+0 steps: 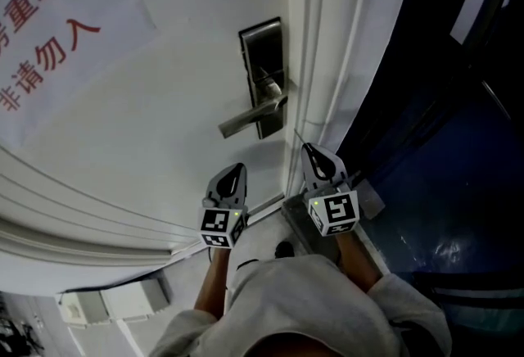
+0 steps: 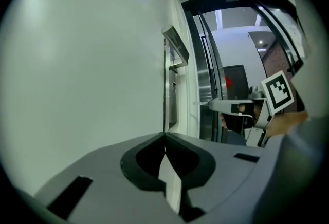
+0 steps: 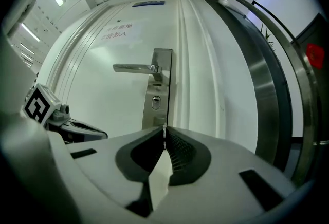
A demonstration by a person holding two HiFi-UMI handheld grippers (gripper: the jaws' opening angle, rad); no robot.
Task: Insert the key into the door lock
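Note:
On the white door a steel lock plate carries a lever handle. In the right gripper view the plate faces me, with its keyhole below the lever. My right gripper is shut on a thin key, seen edge-on at its tips and apart from the lock. The left gripper view shows that key pointing level at the door edge. My left gripper is shut with nothing in it, short of the door below the handle.
A paper notice with red characters hangs on the door's left part. The white door frame runs right of the lock, with a dark glass panel beyond it. The person's grey sleeves fill the bottom.

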